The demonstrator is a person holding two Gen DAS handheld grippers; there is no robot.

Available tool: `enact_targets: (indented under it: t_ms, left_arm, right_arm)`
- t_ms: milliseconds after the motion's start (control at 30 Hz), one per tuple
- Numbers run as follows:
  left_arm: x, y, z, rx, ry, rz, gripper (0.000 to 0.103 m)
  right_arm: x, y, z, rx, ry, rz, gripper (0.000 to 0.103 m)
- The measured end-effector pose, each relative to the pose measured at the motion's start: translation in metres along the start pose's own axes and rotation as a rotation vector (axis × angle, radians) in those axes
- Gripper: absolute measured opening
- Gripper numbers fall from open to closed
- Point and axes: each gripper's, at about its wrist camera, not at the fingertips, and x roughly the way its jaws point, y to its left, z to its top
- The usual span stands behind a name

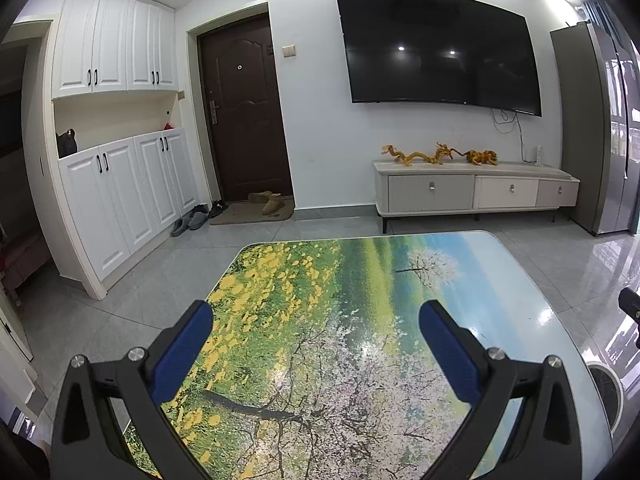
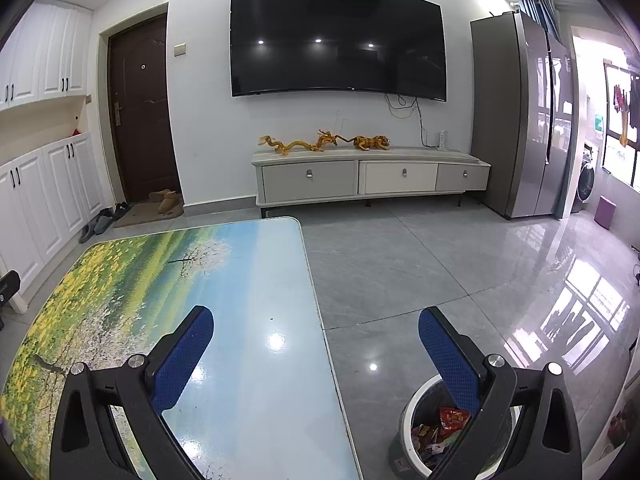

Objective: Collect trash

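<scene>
My left gripper (image 1: pixel 316 316) is open and empty, held above the table (image 1: pixel 360 280) with the printed landscape top. My right gripper (image 2: pixel 316 320) is open and empty, over the table's right edge (image 2: pixel 312 280). A grey trash bin (image 2: pixel 424 432) stands on the floor right of the table, below my right finger (image 2: pixel 448 356). It holds several colourful wrappers (image 2: pixel 444 424). The bin's rim also shows at the right edge of the left wrist view (image 1: pixel 606 388). No loose trash shows on the table.
A TV stand (image 2: pixel 372 176) with toy dragons stands against the far wall under a wall TV (image 2: pixel 336 40). A fridge (image 2: pixel 520 120) is at the right, white cabinets (image 1: pixel 120 200) and a brown door (image 1: pixel 244 112) with shoes at the left. Grey tile floor (image 2: pixel 440 260) surrounds the table.
</scene>
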Motion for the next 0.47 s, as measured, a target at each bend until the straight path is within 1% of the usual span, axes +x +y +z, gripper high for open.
enact_targets:
  t_ms: [300,467]
  left_arm:
    - [0.0018,-0.002,-0.0034,0.005,0.018,-0.012,0.103]
    - [0.0005,-0.0023,-0.0037,0.007,0.011,-0.016,0.103]
  right_arm:
    - [-0.0006,-0.001,-0.0007,0.006,0.004,-0.005,0.103]
    - [-0.0008,-0.0018,-0.0008,0.006,0.003,-0.006,0.103]
